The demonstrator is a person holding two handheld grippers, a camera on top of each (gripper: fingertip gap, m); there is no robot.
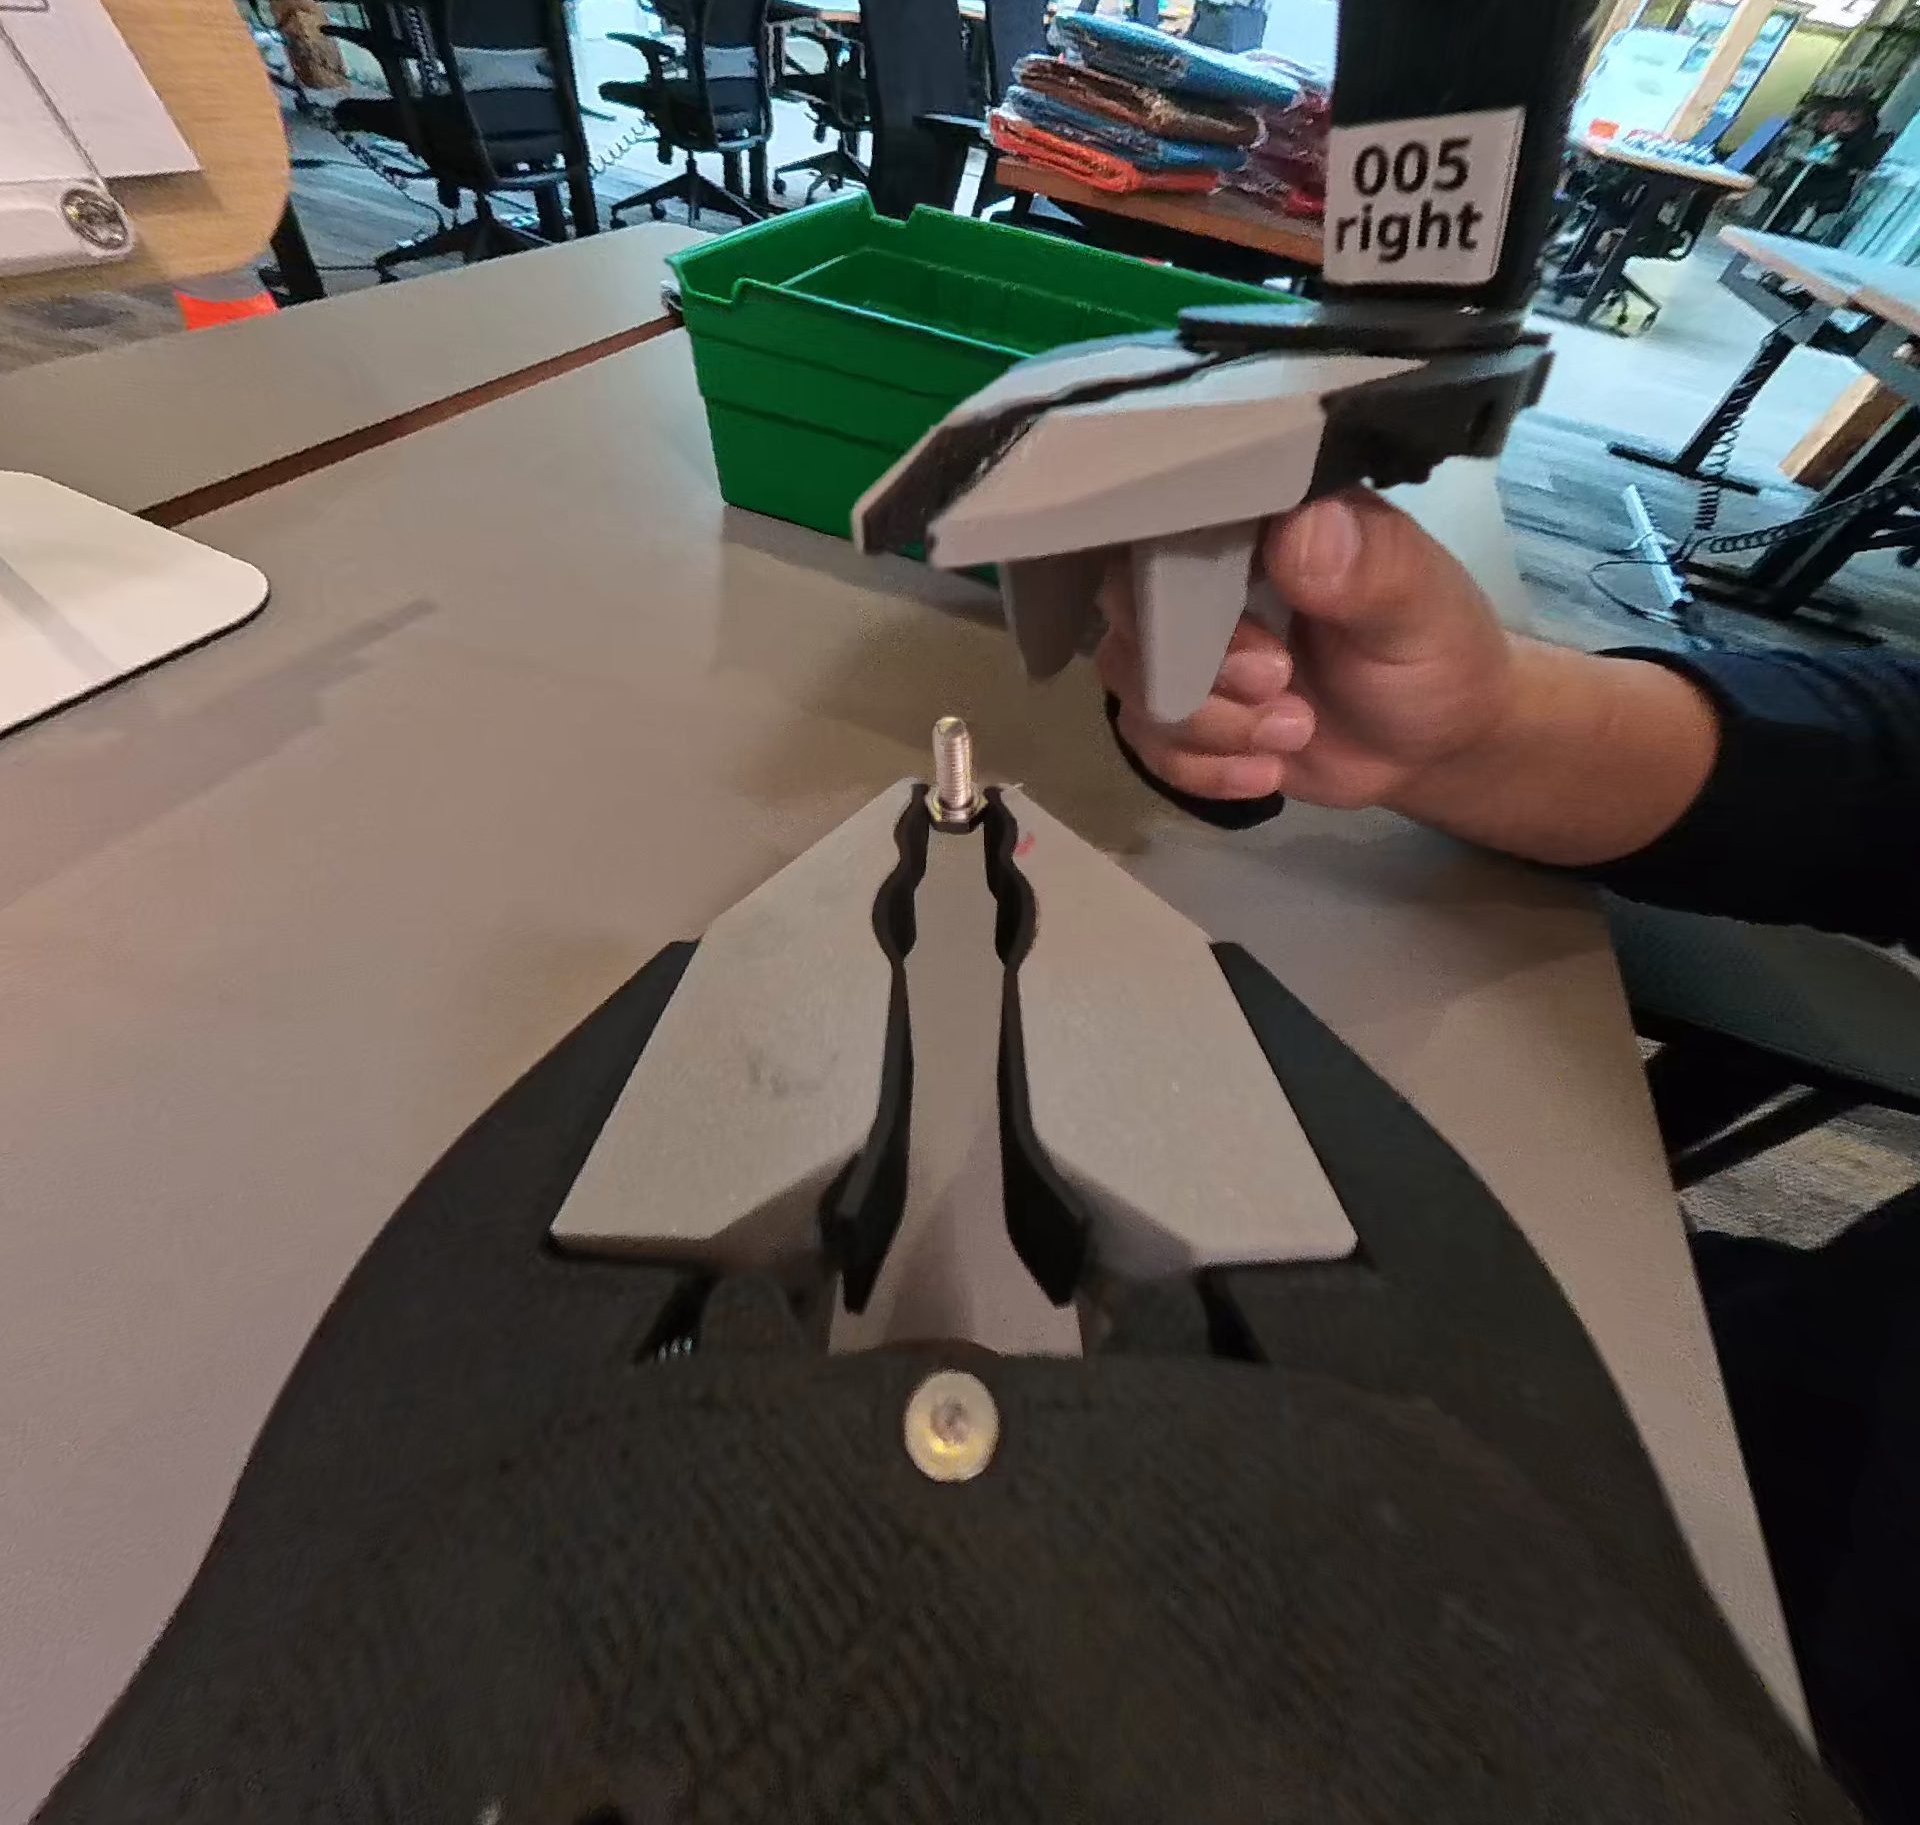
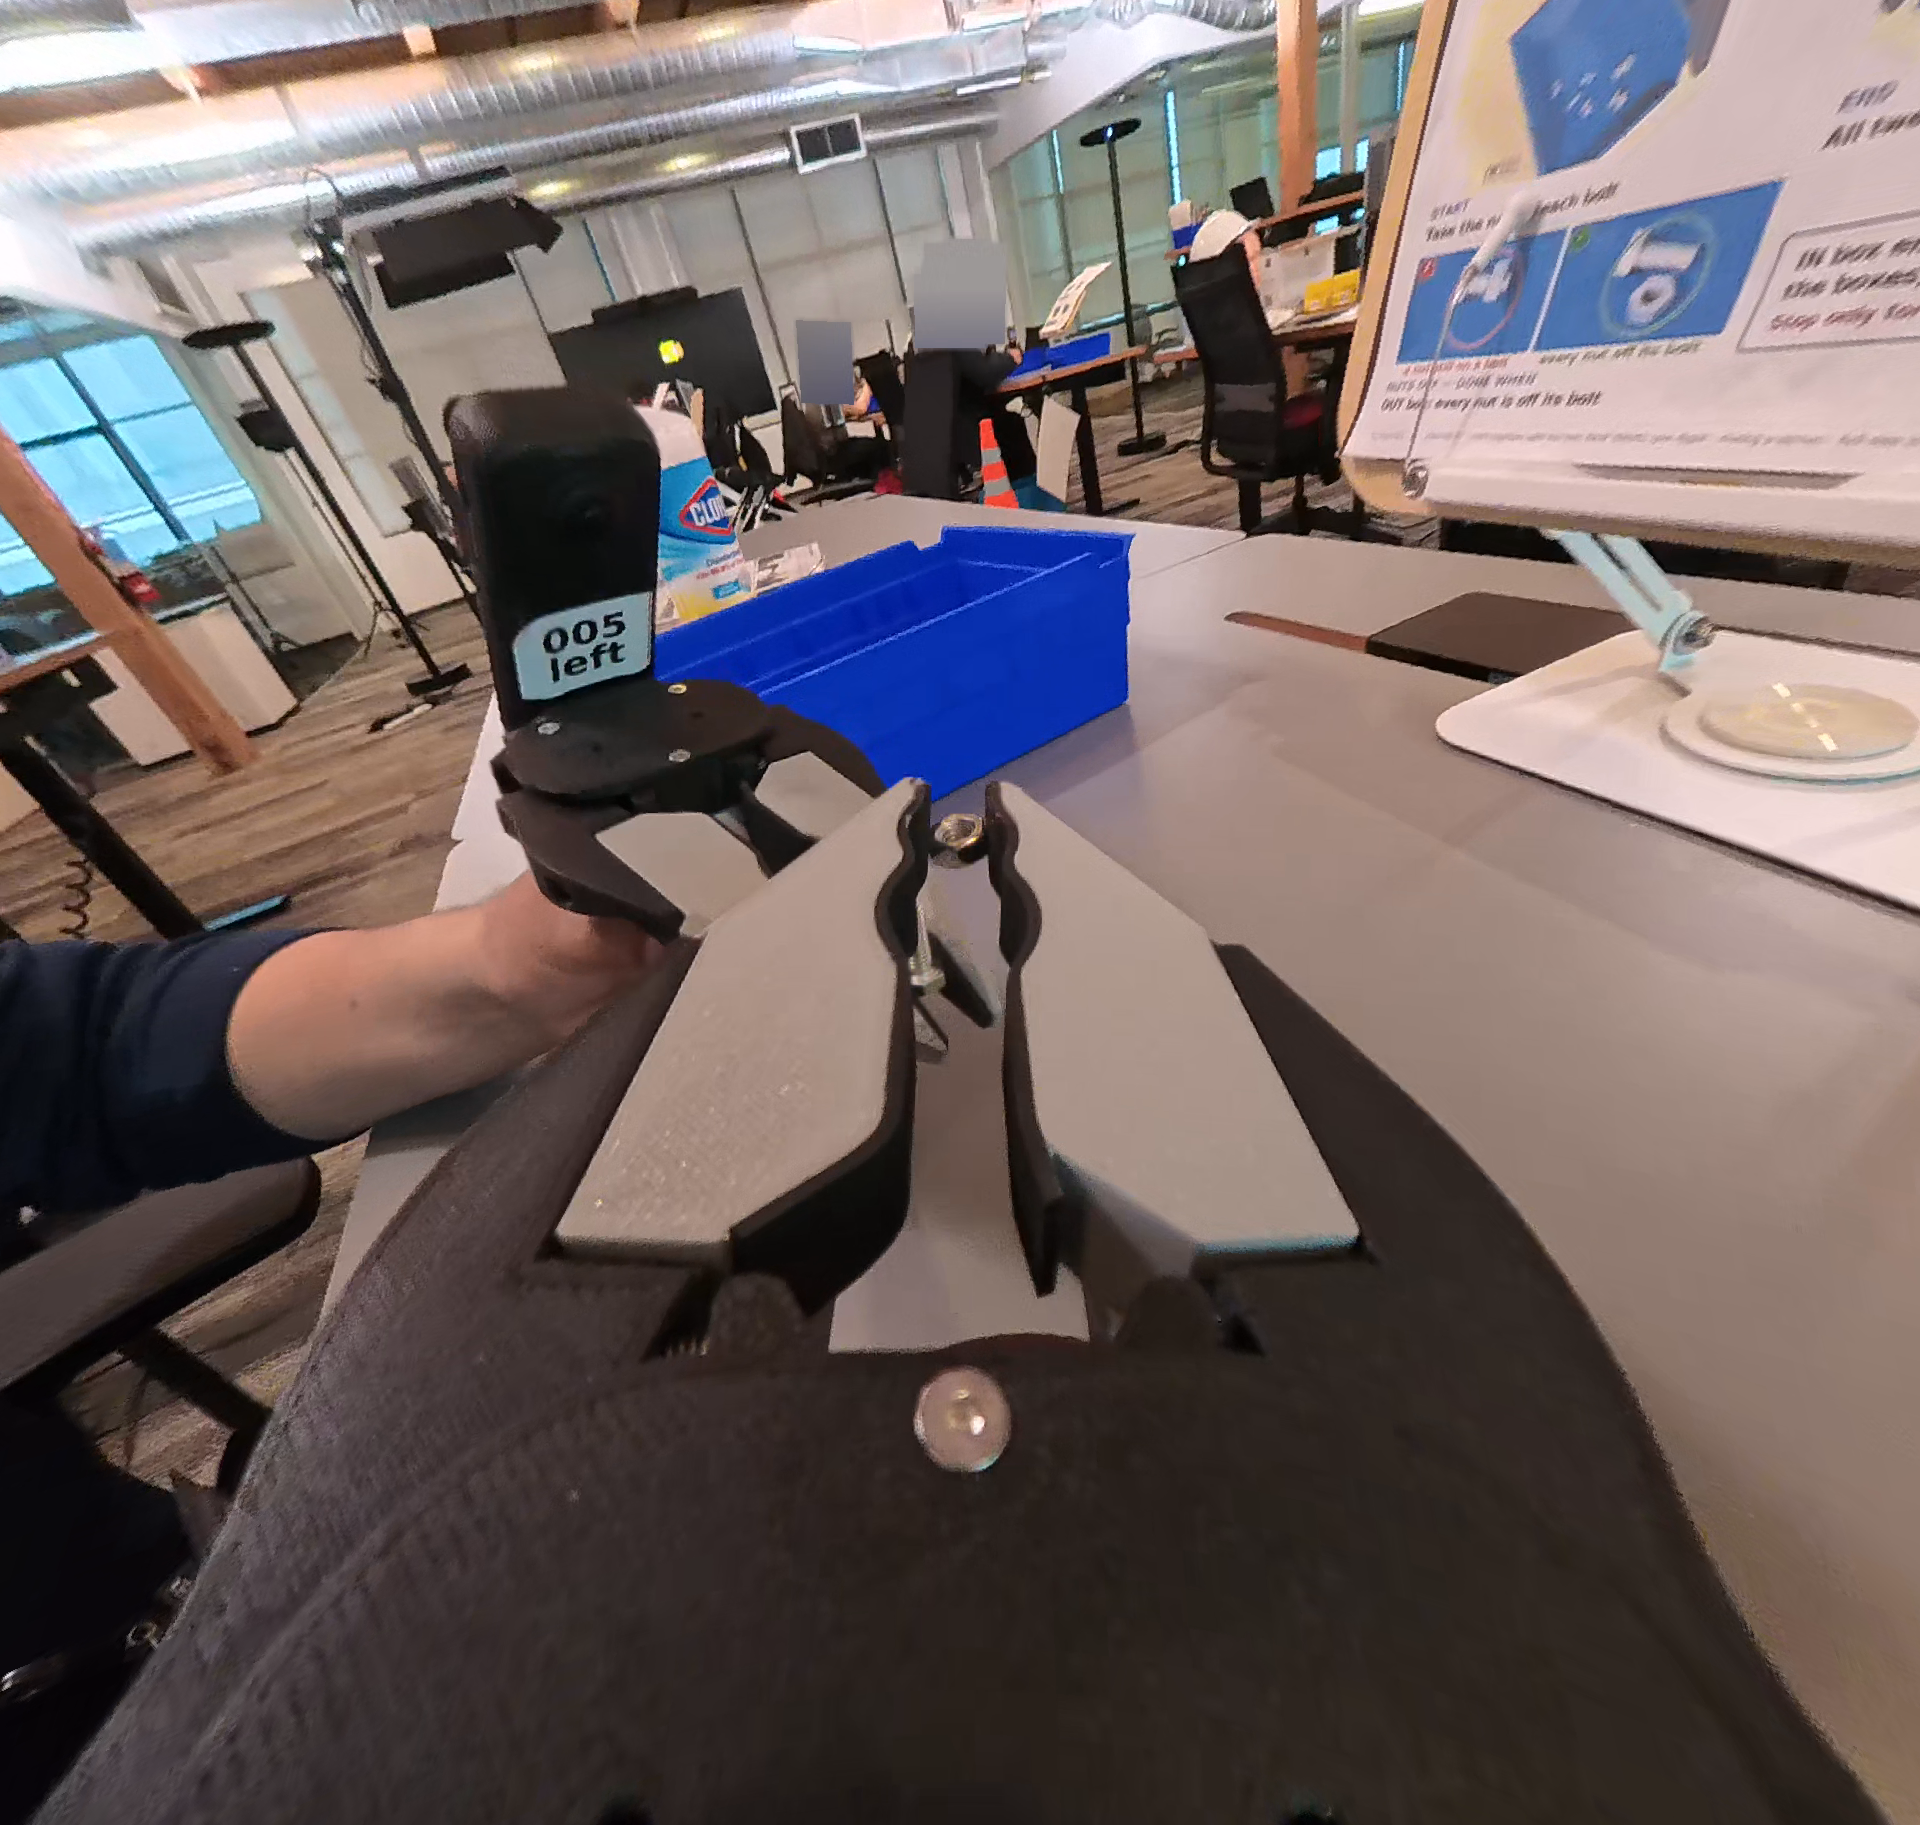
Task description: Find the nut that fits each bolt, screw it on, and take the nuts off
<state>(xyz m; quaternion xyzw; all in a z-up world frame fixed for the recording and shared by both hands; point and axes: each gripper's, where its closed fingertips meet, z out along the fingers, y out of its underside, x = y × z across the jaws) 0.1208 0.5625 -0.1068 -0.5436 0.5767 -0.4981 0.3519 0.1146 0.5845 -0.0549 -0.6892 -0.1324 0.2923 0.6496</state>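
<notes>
My left gripper (image 1: 954, 807) is shut on the hex head of a silver bolt (image 1: 951, 762). It holds the bolt upright, thread end up, above the grey table (image 1: 416, 840). My right gripper (image 1: 899, 528) hovers above and just beyond the bolt, fingers pointing left. In the right wrist view my right gripper (image 2: 958, 819) is shut on a small silver nut (image 2: 958, 837) at its fingertips. Through the gap between its fingers I see the bolt (image 2: 923, 949) below, held by the left gripper (image 2: 935, 986).
A green bin (image 1: 831, 373) stands on the table beyond the bolt. A blue bin (image 2: 935, 632) stands at the far side in the right wrist view. A white stand base (image 2: 1714, 736) carries a board with an instruction sheet (image 2: 1662, 217). A person's hand (image 1: 1351, 684) holds the right gripper. The tips of one gripper are about 5 centimetres away from the tips of the other.
</notes>
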